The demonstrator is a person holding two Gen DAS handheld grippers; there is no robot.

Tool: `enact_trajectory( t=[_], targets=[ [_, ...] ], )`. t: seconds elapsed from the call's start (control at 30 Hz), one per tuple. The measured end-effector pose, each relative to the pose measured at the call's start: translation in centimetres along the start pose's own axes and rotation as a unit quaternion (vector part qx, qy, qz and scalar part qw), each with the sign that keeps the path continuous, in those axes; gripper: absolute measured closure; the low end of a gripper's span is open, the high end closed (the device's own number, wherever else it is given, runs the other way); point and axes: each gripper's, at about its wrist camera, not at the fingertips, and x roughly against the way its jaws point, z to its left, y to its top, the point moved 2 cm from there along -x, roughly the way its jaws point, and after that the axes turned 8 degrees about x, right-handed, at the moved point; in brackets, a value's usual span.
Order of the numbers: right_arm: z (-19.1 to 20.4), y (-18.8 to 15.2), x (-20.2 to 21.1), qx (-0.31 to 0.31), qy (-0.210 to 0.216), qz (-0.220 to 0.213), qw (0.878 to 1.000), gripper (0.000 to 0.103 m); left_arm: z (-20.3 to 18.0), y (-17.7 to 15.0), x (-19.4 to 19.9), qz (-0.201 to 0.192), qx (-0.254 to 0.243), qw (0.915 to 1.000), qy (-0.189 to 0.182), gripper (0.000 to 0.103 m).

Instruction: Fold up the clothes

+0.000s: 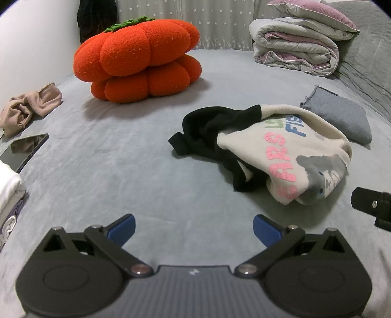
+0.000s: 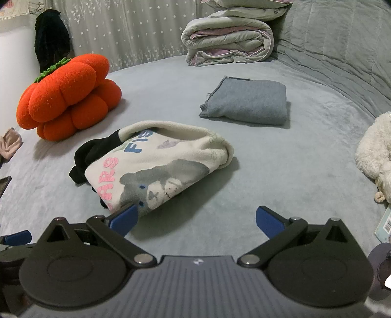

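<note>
Left gripper: hovering over bare grey bedding, its blue-tipped fingers spread wide apart and gripping nothing
Right gripper: also gaping wide with nothing between the jaws; its left blue fingertip is sitting just at the near edge of the sweatshirt, though contact is unclear
Sweatshirt: lying in a loose, partly folded bundle in the middle of the bed, cream fabric with a grey bear print and pink and blue letters showing on top, black sleeves spilling out on the side facing the pumpkin cushion
Grey garment: lying folded into a neat rectangle beyond the sweatshirt, apart from it
Bed: covered in a grey plush sheet, carrying everything here
Pumpkin cushion: sitting at the far left, orange with a green stalk
Rolled duvet: resting at the head of the bed with a pillow on top
Left edge: a pink crumpled cloth, a dark phone lying flat, and a white folded stack are lying near each other
Right edge: a white fluffy toy is lying well apart from the clothes
</note>
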Motion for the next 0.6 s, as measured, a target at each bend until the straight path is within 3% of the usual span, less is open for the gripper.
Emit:
enact_trajectory(
  t=[0.6],
  targets=[
    [0.01, -0.12, -0.06, 0.001, -0.001, 0.000, 1.000, 0.000, -0.04, -0.01, 0.01, 0.001, 0.000, 1.0000, 0.003, 0.001]
  ],
)
